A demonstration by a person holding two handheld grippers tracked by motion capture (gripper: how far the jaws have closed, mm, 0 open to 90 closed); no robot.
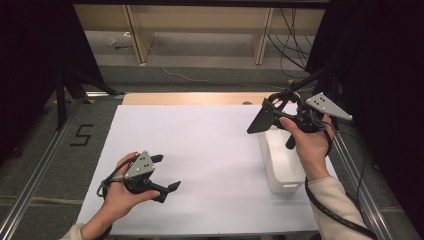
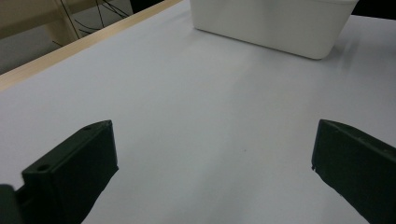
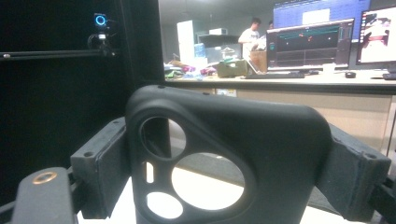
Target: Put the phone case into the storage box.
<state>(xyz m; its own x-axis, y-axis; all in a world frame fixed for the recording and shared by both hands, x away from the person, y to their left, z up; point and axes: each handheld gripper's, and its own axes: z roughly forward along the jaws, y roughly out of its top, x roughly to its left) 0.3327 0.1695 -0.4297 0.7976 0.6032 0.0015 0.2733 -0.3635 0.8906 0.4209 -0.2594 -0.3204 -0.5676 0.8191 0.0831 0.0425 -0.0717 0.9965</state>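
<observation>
A black phone case with round camera cut-outs hangs in the air over the far end of a white plastic bin. My right gripper is shut on it. In the right gripper view both pads press on the sides of the case, and the right gripper points level toward the room. My left gripper rests low over the white table sheet at the near left, open with nothing in it. In the left gripper view the left gripper faces the bin across bare sheet.
The bin stands near the sheet's right edge. A wooden strip borders the far side. Metal rails run along both sides, with a "5" mark on the floor. Desks with monitors lie far off.
</observation>
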